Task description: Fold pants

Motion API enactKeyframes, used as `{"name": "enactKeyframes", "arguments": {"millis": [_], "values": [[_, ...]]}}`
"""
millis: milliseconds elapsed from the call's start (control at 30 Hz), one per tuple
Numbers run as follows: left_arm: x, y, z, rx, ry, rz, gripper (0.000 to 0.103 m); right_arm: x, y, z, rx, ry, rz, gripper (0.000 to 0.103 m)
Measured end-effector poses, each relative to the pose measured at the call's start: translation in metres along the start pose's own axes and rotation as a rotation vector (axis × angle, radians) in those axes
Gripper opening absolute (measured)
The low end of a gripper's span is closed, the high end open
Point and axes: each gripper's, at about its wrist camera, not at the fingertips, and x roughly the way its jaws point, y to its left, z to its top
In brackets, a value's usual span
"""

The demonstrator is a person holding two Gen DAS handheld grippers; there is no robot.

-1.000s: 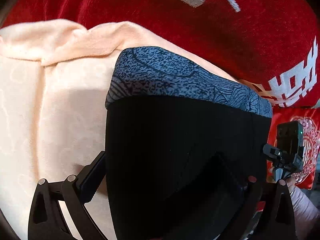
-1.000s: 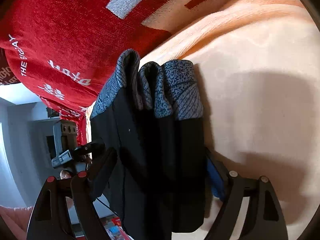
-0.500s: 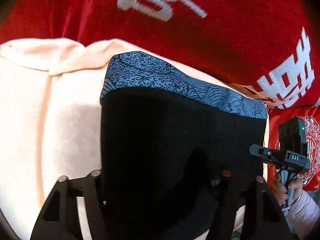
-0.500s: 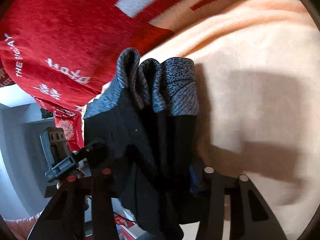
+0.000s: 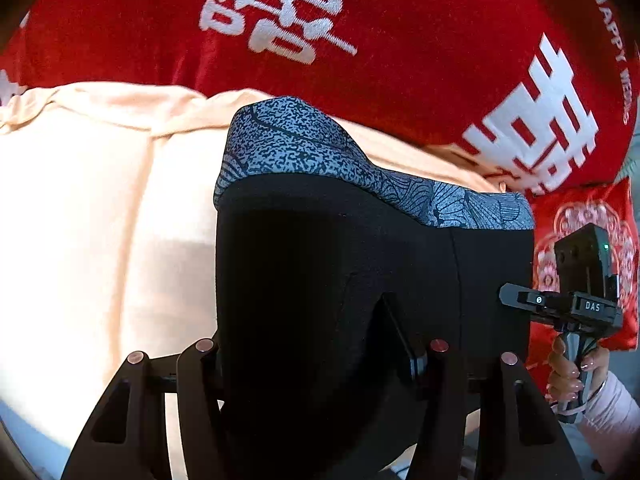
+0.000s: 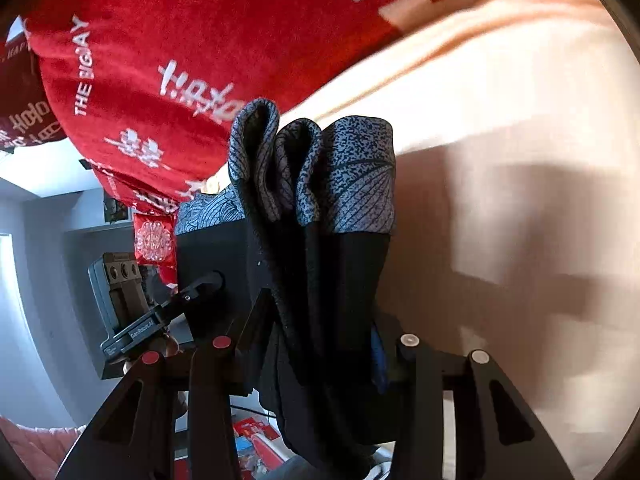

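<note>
Left-wrist view: peach blanket (image 5: 92, 240) spreads wide and bare to the left, bounded at top by a red cushion (image 5: 400, 60). Black pants (image 5: 340, 280) hang over it, patterned grey waistband (image 5: 304, 152) uppermost. Left gripper (image 5: 320, 354), jaws just closing, clamps the fabric. Right gripper (image 6: 316, 344), jaws likewise just closing, pinches the bunched side edge.

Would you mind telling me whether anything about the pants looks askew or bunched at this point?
Yes: in the right wrist view the grey patterned waistband of the black pants is gathered into several upright folds rather than lying flat. The right gripper and left gripper both clamp the fabric, which hangs over the peach blanket.
</note>
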Motion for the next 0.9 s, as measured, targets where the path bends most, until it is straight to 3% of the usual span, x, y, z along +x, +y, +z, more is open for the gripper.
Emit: {"name": "enactKeyframes", "arguments": {"millis": [233, 367, 500, 600, 667, 900], "values": [[-0.01, 0.032, -0.037, 0.017, 0.048, -0.008, 0.06, 0.021, -0.012, -0.046, 0.064, -0.016, 0.011, 0.045], [0.013, 0.052, -0.051, 0.01, 0.078, -0.005, 0.06, 0.043, -0.027, -0.056, 0.09, -0.006, -0.067, 0.047], [0.03, 0.082, -0.06, -0.061, 0.063, -0.005, 0.091, 0.052, -0.036, -0.058, 0.082, -0.036, -0.141, 0.06], [0.027, 0.089, -0.063, -0.07, 0.068, -0.002, 0.094, 0.049, -0.034, -0.063, 0.099, -0.053, -0.185, 0.066], [0.021, 0.084, -0.064, -0.036, 0.057, 0.044, 0.094, 0.045, -0.03, -0.067, 0.113, -0.06, -0.242, 0.073], [-0.006, 0.067, -0.069, 0.089, 0.036, 0.208, 0.094, 0.019, -0.013, -0.082, 0.145, -0.129, -0.468, 0.078]]}}
